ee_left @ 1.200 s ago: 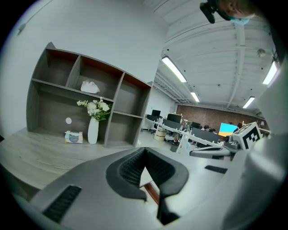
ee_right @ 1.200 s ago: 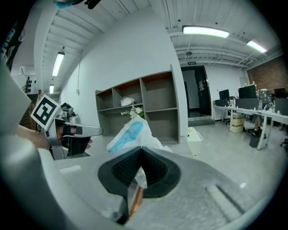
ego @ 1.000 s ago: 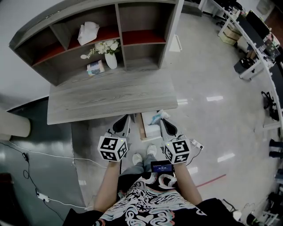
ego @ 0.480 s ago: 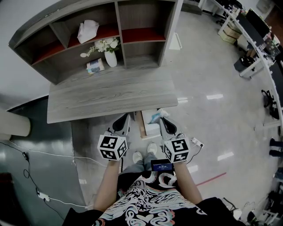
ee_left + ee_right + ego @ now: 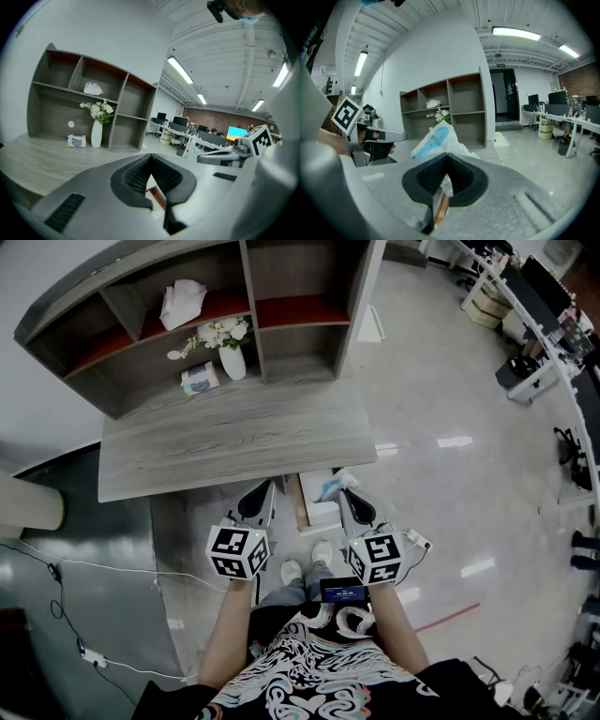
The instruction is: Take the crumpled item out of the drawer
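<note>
- Right gripper view: right tool [image 5: 447, 164] pinches the crumpled white-and-blue wrapper [image 5: 435, 140], holding it over the open drawer [image 5: 309, 514].
- Left tool [image 5: 151, 164] is pressed together and empty, just beside the drawer at the grey bench [image 5: 234, 442] edge.

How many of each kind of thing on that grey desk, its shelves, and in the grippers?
White vase of white flowers: 1
Small printed box: 1
White crumpled bundle, upper shelf: 1
Crumpled white-and-blue plastic packet, right gripper: 1
Total: 4
</note>
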Action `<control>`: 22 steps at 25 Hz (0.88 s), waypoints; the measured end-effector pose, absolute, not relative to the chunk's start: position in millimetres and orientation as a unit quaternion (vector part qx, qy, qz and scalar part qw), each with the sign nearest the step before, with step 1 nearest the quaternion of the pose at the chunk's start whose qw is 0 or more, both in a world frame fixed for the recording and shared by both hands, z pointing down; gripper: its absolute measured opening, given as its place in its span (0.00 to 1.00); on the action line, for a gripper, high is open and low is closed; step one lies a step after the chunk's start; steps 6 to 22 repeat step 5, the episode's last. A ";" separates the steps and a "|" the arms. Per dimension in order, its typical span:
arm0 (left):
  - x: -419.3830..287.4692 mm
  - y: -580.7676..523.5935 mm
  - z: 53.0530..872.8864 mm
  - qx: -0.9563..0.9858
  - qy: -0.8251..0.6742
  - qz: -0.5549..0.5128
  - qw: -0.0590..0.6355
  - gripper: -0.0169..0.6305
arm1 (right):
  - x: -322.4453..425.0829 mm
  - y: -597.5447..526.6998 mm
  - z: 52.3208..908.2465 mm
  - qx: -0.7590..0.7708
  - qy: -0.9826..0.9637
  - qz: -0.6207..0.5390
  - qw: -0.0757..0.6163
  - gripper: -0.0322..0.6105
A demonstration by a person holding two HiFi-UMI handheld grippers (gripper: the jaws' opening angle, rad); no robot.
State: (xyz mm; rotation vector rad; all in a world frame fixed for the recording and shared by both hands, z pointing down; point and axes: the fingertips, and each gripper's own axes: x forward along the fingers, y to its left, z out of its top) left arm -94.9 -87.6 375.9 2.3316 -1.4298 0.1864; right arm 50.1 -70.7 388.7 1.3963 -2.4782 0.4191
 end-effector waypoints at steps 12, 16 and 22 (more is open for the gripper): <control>-97.3 -92.6 378.0 0.834 -0.510 0.067 0.200 0.02 | 47.7 -73.9 391.3 0.482 -0.853 0.146 0.136 0.06; -97.3 -92.6 378.0 0.834 -0.510 0.067 0.200 0.02 | 47.7 -73.9 391.3 0.482 -0.853 0.146 0.136 0.06; -97.3 -92.6 378.0 0.834 -0.510 0.067 0.200 0.02 | 47.7 -73.9 391.3 0.482 -0.853 0.146 0.136 0.06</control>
